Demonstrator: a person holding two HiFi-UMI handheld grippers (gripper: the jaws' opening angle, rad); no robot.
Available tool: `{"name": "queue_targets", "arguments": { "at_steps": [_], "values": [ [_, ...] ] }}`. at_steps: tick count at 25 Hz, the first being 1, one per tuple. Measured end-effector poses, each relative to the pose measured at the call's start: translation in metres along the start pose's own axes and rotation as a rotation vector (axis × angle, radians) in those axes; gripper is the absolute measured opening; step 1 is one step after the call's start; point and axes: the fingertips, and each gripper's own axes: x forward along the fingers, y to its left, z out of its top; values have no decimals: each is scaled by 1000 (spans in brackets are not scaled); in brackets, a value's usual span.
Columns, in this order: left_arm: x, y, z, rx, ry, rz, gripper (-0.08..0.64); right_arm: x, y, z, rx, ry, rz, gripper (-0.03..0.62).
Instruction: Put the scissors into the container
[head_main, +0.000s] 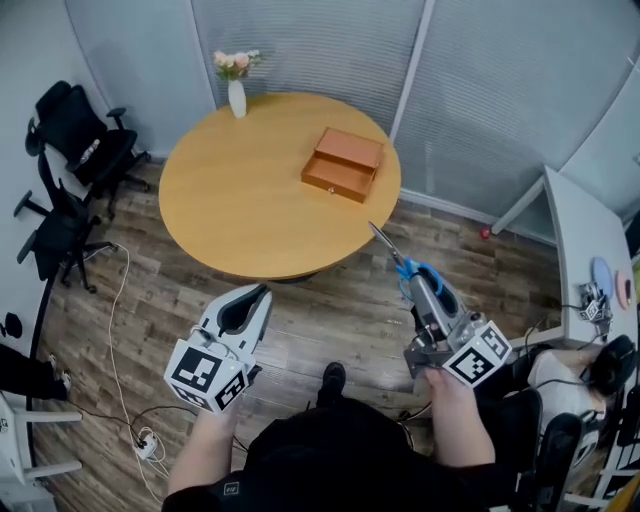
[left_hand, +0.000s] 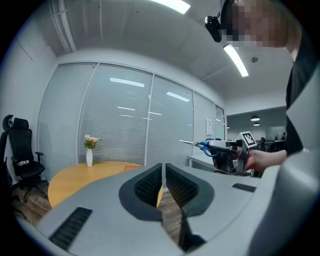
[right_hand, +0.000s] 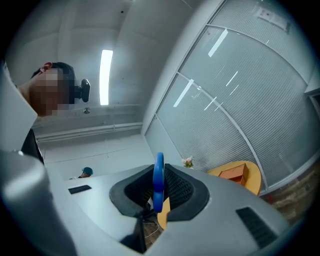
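Right claw (head_main: 428, 292) clamped on the blue-handled scissors (head_main: 403, 264), above the floor.
Blades point to 11 o'clock, toward the orange drawer box (head_main: 343, 163) on the round counter (head_main: 240, 210); the left claw (head_main: 247, 305), at 9 o'clock, is closed and empty.

The scissors (head_main: 402, 260) have blue handles and silver blades. The container (head_main: 343, 163) is orange-brown, and the table (head_main: 230, 210) under it is pale yellow wood. At the table's far edge, a white vase (head_main: 237, 99) holds pink flowers (head_main: 235, 64). The left gripper (head_main: 258, 296) and the right gripper (head_main: 420, 285) are light grey with black ribbed pads (left_hand: 149, 186) and black-and-white square markers. The floor (head_main: 330, 320) is dark brown planks. The chairs (head_main: 70, 140) at the left are black.
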Motion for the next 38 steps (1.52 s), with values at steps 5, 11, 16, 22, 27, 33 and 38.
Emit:
{"name": "queue_targets", "arguments": {
  "at_steps": [5,11,16,22,27,33,38],
  "values": [
    [47,3,13,11,-5,-9,34,15,-42,14,9,21,11,66],
    [85,15,19,-3,-9,-22,34,28,-76,25,33,9,-10,66],
    [117,47,19,-18,-13,-40,34,60,-104,20,42,23,-32,66],
    [168,114,19,-50,-32,-79,34,130,-141,14,19,53,-69,66],
    [205,181,38,-29,-50,-119,34,205,-167,22,-23,64,-95,66],
    [240,222,42,-40,-44,-185,34,259,-196,5,-5,107,-147,66],
    [262,243,41,-70,-50,-177,34,277,-232,-10,29,179,-182,66]
  ]
}}
